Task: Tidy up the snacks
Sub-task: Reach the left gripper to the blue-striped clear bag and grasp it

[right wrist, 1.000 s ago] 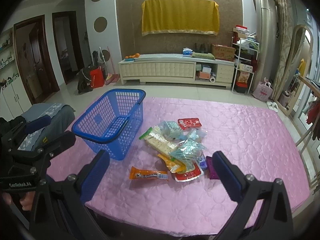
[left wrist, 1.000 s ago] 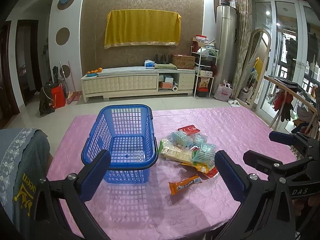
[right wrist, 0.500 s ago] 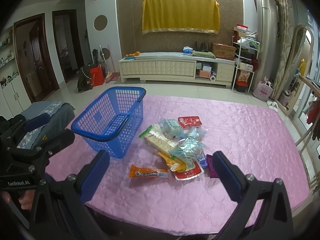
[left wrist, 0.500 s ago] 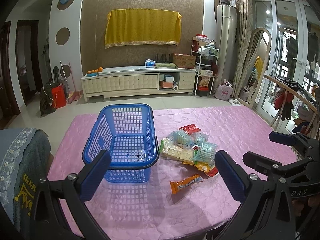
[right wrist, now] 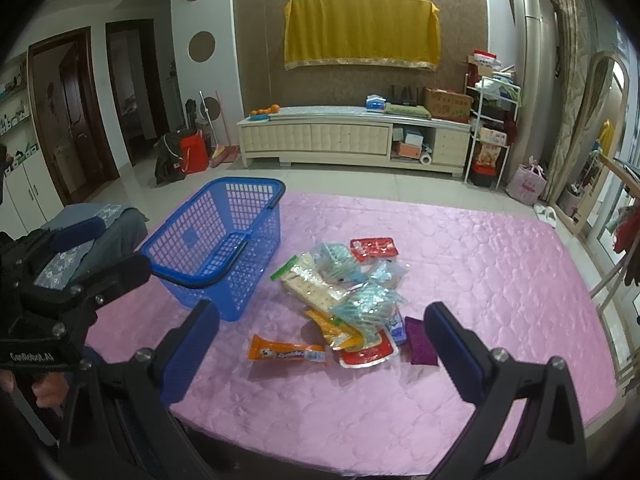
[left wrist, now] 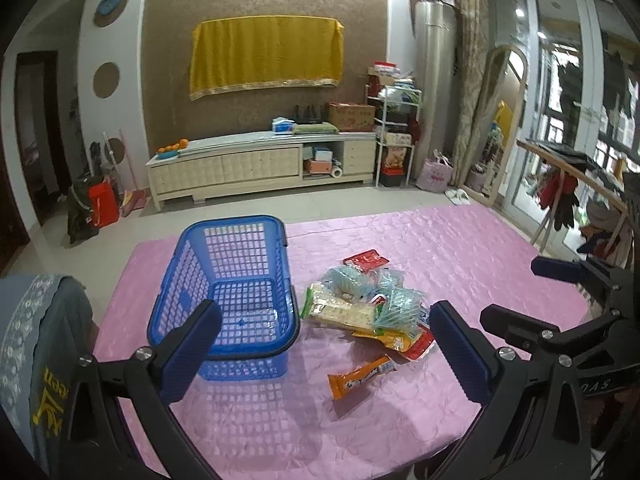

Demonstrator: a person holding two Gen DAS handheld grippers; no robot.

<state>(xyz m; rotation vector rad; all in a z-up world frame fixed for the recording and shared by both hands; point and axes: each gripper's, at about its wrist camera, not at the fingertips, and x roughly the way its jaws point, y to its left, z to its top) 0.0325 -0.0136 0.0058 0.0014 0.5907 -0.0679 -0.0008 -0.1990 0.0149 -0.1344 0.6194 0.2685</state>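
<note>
An empty blue plastic basket (left wrist: 232,280) (right wrist: 224,240) stands on the pink table cover (left wrist: 460,256) (right wrist: 480,264), left of a pile of snack packets (left wrist: 368,308) (right wrist: 344,292). An orange snack bar (left wrist: 362,374) (right wrist: 286,353) lies alone nearest me. A red packet (right wrist: 374,249) sits at the pile's far side, a purple one (right wrist: 420,340) at its near right. My left gripper (left wrist: 324,352) is open above the near table edge, holding nothing. My right gripper (right wrist: 320,352) is open too, over the orange bar's area and well above it.
A chair back draped with grey cloth (left wrist: 36,344) stands at the table's left. A wooden rack (left wrist: 572,172) with hanging clothes stands to the right. A TV cabinet (left wrist: 260,164) lines the far wall beyond open floor.
Both grippers have crept slightly forward toward the table; the basket and the snacks lie where they were.
</note>
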